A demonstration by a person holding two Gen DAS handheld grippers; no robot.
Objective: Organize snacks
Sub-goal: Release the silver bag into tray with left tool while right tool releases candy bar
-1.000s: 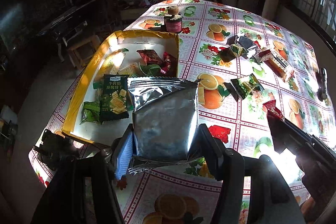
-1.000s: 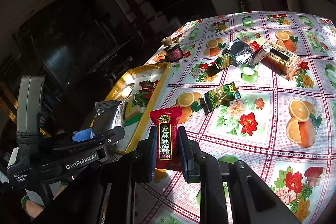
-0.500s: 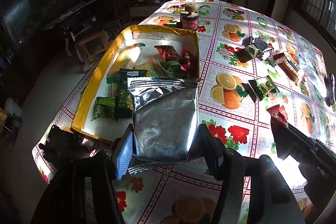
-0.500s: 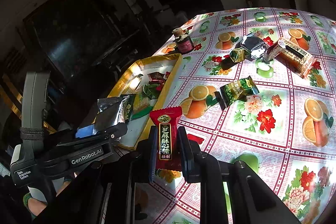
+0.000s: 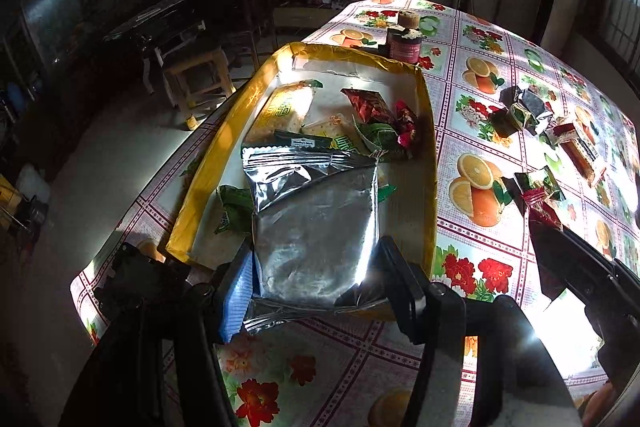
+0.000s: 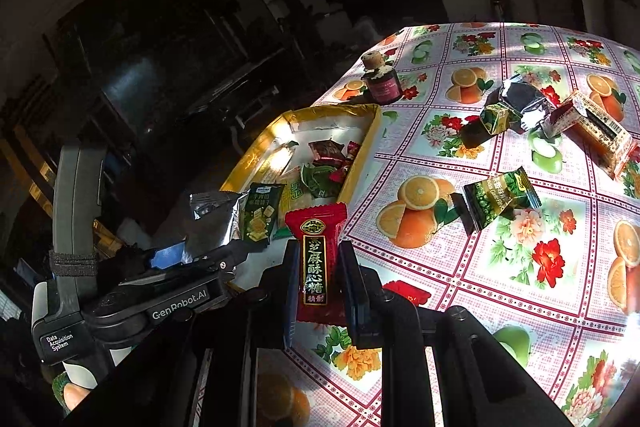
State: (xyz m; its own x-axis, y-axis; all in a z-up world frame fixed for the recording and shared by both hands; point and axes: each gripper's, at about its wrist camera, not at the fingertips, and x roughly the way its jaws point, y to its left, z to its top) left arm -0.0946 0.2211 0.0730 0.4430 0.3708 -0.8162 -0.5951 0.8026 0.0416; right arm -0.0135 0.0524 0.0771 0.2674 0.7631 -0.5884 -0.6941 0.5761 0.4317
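Observation:
My left gripper [image 5: 316,267] is shut on a silver foil pouch [image 5: 316,219] and holds it above the near end of the yellow-rimmed tray [image 5: 430,163]. The tray holds several snack packets, green and red. My right gripper [image 6: 318,285] is shut on a red candy packet [image 6: 316,259] with gold lettering, held above the table just right of the tray [image 6: 360,163]. The left gripper with the pouch [image 6: 212,223] shows at the left of the right wrist view. The red packet's tip [image 5: 538,205] shows at the right of the left wrist view.
On the fruit-print tablecloth [image 6: 520,267] lie a green packet [image 6: 500,201], a silver pouch with a small green packet [image 6: 516,103] and a long orange box [image 6: 596,129]. A dark corked jar [image 5: 404,41] stands beyond the tray. The table edge runs left of the tray.
My left gripper has carried the silver pouch forward over the tray's near end. My right gripper has moved left toward the tray with the red packet.

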